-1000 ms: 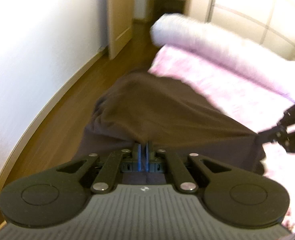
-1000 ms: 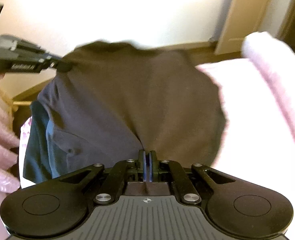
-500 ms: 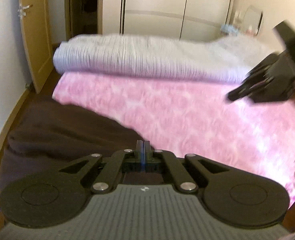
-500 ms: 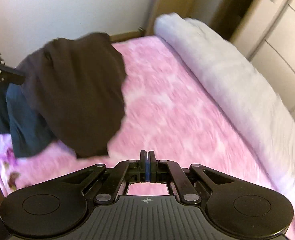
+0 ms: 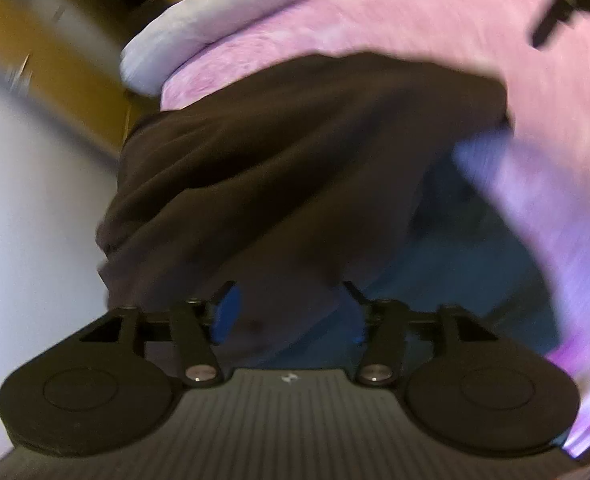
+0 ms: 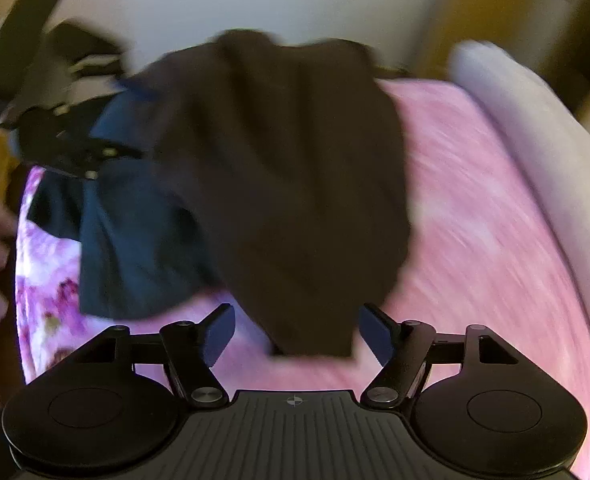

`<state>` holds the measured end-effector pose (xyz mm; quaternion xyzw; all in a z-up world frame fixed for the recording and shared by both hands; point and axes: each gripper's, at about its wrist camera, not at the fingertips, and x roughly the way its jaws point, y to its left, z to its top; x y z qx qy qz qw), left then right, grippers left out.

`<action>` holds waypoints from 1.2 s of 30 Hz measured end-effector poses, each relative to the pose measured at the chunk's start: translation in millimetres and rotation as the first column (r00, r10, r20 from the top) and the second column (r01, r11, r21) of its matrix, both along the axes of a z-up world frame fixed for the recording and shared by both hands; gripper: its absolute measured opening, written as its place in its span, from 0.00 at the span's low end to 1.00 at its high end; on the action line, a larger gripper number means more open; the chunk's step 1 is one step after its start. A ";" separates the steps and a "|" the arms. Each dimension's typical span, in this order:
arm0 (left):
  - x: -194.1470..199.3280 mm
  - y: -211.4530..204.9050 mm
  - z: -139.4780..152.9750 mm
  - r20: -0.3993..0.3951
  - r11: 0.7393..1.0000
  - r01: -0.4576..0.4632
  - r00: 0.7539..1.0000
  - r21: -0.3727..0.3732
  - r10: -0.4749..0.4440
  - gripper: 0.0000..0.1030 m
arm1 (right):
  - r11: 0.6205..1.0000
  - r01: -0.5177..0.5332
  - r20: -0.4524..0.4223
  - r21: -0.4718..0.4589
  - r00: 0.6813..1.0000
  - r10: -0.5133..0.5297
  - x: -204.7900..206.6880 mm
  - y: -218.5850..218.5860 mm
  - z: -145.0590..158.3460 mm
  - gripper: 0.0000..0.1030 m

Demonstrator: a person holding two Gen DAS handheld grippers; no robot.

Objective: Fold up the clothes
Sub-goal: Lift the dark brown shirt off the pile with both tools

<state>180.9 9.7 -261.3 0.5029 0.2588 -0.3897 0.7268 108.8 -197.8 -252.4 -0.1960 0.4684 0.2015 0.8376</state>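
We record the left gripper (image 5: 291, 312) nearest the lens in the left wrist view, its jaws parted and opening. A corner of the dark brown garment (image 5: 295, 168) hangs in the gap between the blue pads (image 5: 225, 312). The pad at 9 o'clock sits right at the cloth's edge, and blur prevents us from telling whether the two touch; neither pad is seen pressing on it. Beyond the fingers the brown garment spreads toward 12 o'clock in loose folds, lying over the edge of the pink bedcover (image 5: 415, 12). A dark blue garment (image 5: 455, 256) shows under it toward 3 o'clock. Farther off at 11 o'clock lies a rolled pale quilt (image 5: 199, 20).

In the right wrist view, the right gripper (image 6: 295, 336) stands wide apart and is opening. The lower hem of the brown garment (image 6: 295, 184) falls between the pads, with clear space on both sides; nothing is gripped. The garment is draped and crumpled on the pink bedcover (image 6: 475, 220), extending toward 12 o'clock. The dark blue garment (image 6: 135, 240) lies beside it at 9 o'clock, partly covered. At 10 o'clock we note the left gripper (image 6: 75, 120), blurred, at the garments' far-left edge. The pale quilt (image 6: 527, 128) runs along the bed at 2 o'clock.
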 end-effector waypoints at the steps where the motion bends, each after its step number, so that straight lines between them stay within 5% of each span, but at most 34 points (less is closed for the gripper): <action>1: 5.9 5.0 -5.8 0.011 0.999 0.029 1.000 0.018 -0.030 0.57 | 0.999 -0.052 0.002 -0.011 0.999 0.052 10.9 17.3 -12.9 0.71; 6: 34.7 22.0 -18.0 0.004 0.995 0.098 0.995 0.024 -0.098 0.59 | 0.959 -0.241 0.006 -0.151 0.970 0.245 53.8 71.6 -62.2 0.72; 8: 41.4 24.8 -13.8 -0.010 0.996 0.094 0.996 -0.010 -0.094 0.59 | 0.957 -0.245 -0.015 -0.158 0.969 0.245 69.8 75.4 -66.9 0.48; 9: 43.3 27.2 -10.1 -0.011 0.995 0.093 0.996 -0.031 -0.093 0.60 | 0.960 -0.239 -0.027 -0.146 0.971 0.238 77.2 74.8 -65.3 0.09; 12: 47.7 28.9 -4.1 0.006 0.995 0.081 0.997 -0.061 -0.081 0.69 | 0.972 -0.202 0.034 -0.123 0.978 0.208 86.4 64.6 -33.8 0.09; 19: 67.8 13.0 0.1 0.204 0.999 0.038 0.978 -0.027 -0.032 0.62 | 0.995 -0.088 0.218 -0.057 0.971 0.098 85.7 30.3 67.0 0.08; 21: 83.5 7.2 22.2 0.222 0.995 -0.004 0.975 -0.099 0.026 0.13 | 0.995 -0.080 0.269 -0.067 0.959 0.095 81.1 26.9 85.7 0.07; 24: 104.1 -3.9 61.2 0.251 0.976 -0.038 0.964 -0.213 0.092 0.05 | 0.997 -0.043 0.331 -0.067 0.942 0.062 75.0 19.8 108.9 0.07; 30: 97.1 -50.3 156.0 0.282 0.912 0.074 0.958 -0.404 0.047 0.05 | 0.988 0.142 0.437 -0.065 0.894 -0.099 42.6 -31.1 167.7 0.07; 36: 15.1 -115.9 216.4 0.172 0.803 0.233 0.971 -0.549 -0.165 0.05 | 0.918 0.388 0.492 -0.081 0.817 -0.302 -51.0 -98.4 221.8 0.07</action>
